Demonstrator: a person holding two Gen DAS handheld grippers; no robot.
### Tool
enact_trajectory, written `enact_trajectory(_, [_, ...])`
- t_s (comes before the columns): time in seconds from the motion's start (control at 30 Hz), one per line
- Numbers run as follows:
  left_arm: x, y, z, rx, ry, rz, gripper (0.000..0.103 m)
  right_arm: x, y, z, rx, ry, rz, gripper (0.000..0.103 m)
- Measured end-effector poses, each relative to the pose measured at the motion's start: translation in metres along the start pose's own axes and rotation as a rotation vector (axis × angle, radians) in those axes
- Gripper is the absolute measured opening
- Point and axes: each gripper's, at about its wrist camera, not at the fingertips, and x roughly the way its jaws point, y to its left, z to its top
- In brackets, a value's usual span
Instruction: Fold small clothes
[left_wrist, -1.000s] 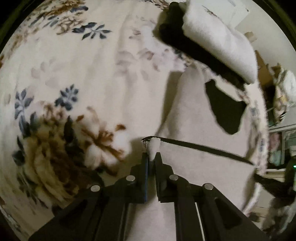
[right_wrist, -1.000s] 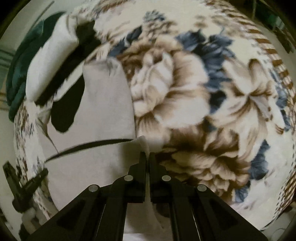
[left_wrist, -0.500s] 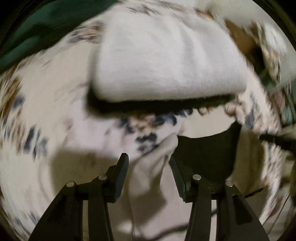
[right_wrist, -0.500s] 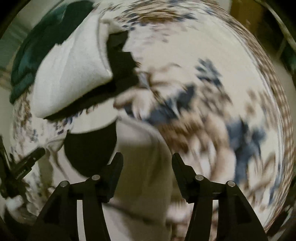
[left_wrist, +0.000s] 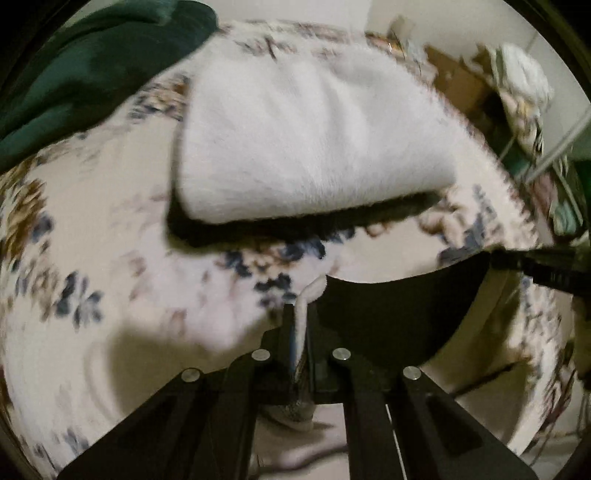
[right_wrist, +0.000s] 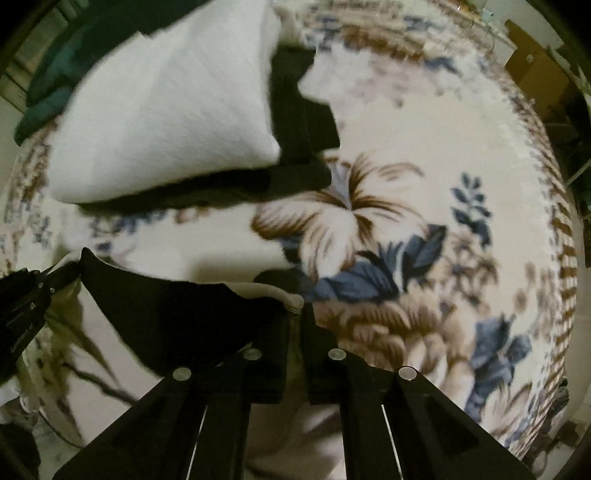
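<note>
A small beige garment with a black neck opening (left_wrist: 391, 314) lies on a floral blanket (left_wrist: 110, 236). My left gripper (left_wrist: 300, 317) is shut on the garment's left shoulder edge (left_wrist: 314, 290). My right gripper (right_wrist: 294, 314) is shut on its right shoulder edge (right_wrist: 273, 291); the black opening (right_wrist: 173, 314) lies to its left. Each gripper shows at the edge of the other's view, the right one (left_wrist: 546, 269) and the left one (right_wrist: 26, 299).
A folded white piece on a black one (left_wrist: 314, 147) lies just beyond the garment, also in the right wrist view (right_wrist: 166, 118). A dark green cloth (left_wrist: 81, 74) sits at the back left. Cardboard boxes (left_wrist: 461, 81) and clutter stand past the bed's edge.
Both grippers let go of the garment's lower edge, opened, moved up to the neck end, and have now shut on the shoulder edges.
</note>
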Motion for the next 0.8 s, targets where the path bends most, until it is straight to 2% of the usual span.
enact_trajectory(0.13, [-0.059,-0.002,-0.038,-0.072,-0.058,-0.017,0.003,-0.052,0.008,-0.032,0.012,-0.081,0.045,0.006])
enact_trajectory(0.27, [-0.097,-0.004,-0.086,-0.133,-0.059,-0.026,0.003,-0.095,0.023,-0.093,0.020,-0.118,0.090,0.006])
enact_trajectory(0.37, [-0.107,-0.011,-0.124,-0.179,-0.029,-0.026,0.003,-0.112,0.033,-0.148,0.015,-0.108,0.101,0.006])
enact_trajectory(0.5, [-0.102,-0.013,-0.170,-0.243,0.038,-0.023,0.003,-0.101,0.037,-0.213,0.033,-0.043,0.121,0.006])
enact_trajectory(0.6, [-0.090,-0.013,-0.202,-0.264,0.102,-0.017,0.007,-0.083,0.038,-0.250,0.022,-0.004,0.111,0.006])
enact_trajectory(0.7, [-0.078,-0.008,-0.232,-0.293,0.200,-0.010,0.009,-0.058,0.035,-0.280,0.024,0.083,0.097,0.007])
enact_trajectory(0.73, [-0.079,-0.007,-0.240,-0.301,0.217,-0.001,0.013,-0.051,0.031,-0.289,0.031,0.123,0.099,0.007])
enact_trajectory(0.8, [-0.086,0.001,-0.255,-0.340,0.244,0.007,0.019,-0.046,0.022,-0.302,0.043,0.173,0.106,0.018])
